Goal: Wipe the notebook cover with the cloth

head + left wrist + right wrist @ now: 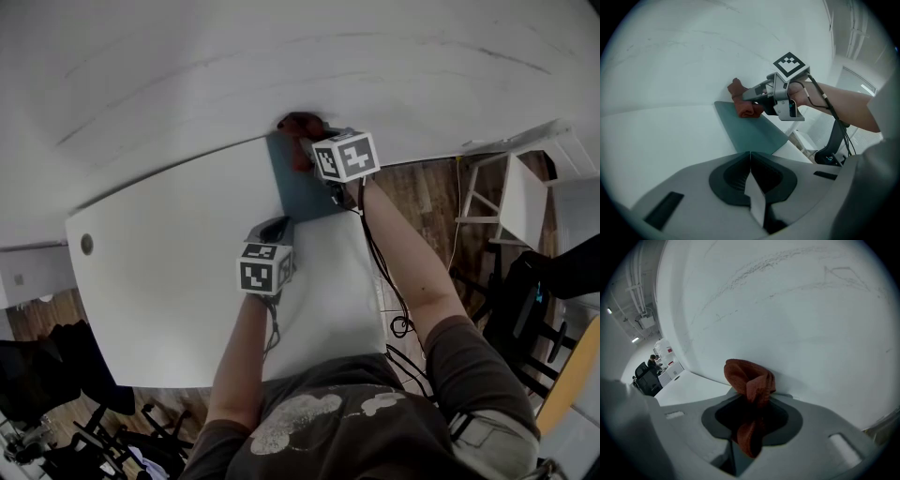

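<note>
The right tongs [751, 401] pinch a red cloth [749, 378] at its middle, and a bunched fold sticks out past the tips. That fold sits on the far end of the teal notebook [752, 131], close to the wall [787, 310]. The left tongs [750, 159] are pressed together at the notebook's near corner, with nothing of the task's between them.

The cloth looks soft, limp and light, so it will likely crumple rather than spread; the mid-fold grip suits it. The notebook seems thin and smooth-covered, apt to slide on the white surface [159, 272] under a wipe. Pressing down on its near edge should steady it.
</note>
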